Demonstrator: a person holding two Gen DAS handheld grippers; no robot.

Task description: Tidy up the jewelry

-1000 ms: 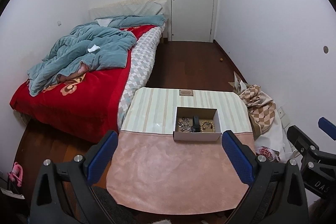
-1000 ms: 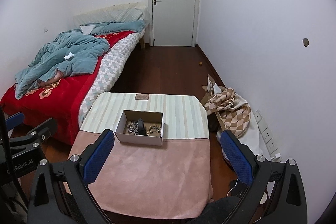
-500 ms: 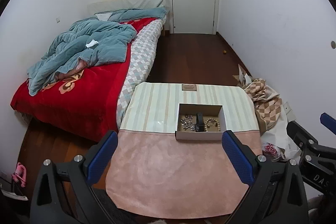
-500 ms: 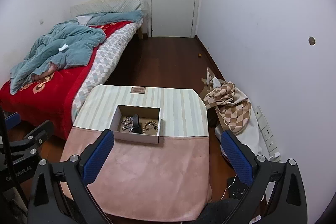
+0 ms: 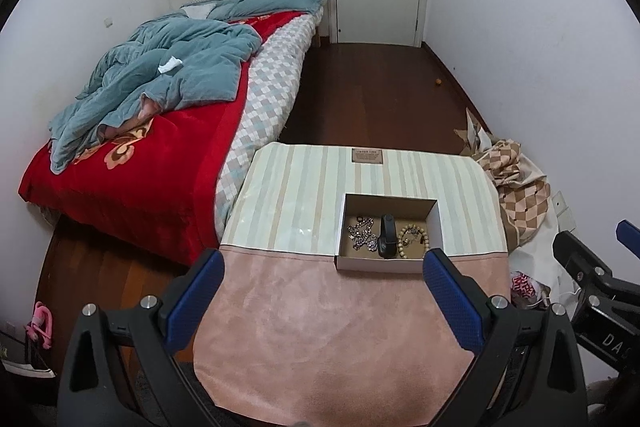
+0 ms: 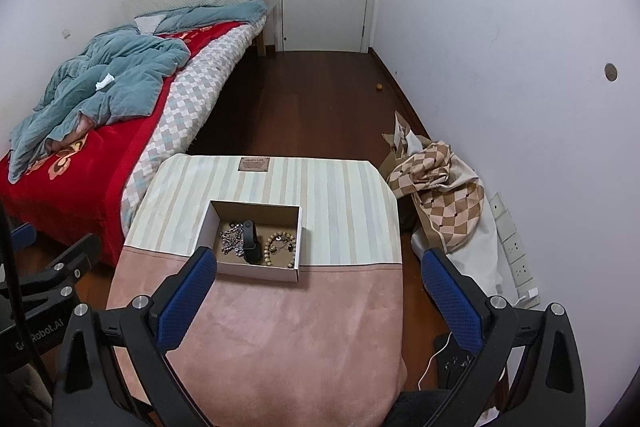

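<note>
Standing here, it looks like nothing has really started. The small open cardboard box (image 5: 390,263) sits on the low table with the striped and pink cloth (image 5: 320,327), about where the stripes meet the pink. Inside it there's a tangled silver chain (image 5: 362,233) on the left, a black wristband (image 5: 387,235) in the middle, and a beaded bracelet of pale wooden beads (image 5: 413,241) on the right, all loose and close together.

The left gripper (image 5: 323,297) hangs above the near edge of the table, blue pads spread wide, holding nothing. The right gripper (image 6: 316,297) is the same: wide apart, empty, well short of the box.

So I'd say all the sorting is left. No piece is lifted yet.
</note>
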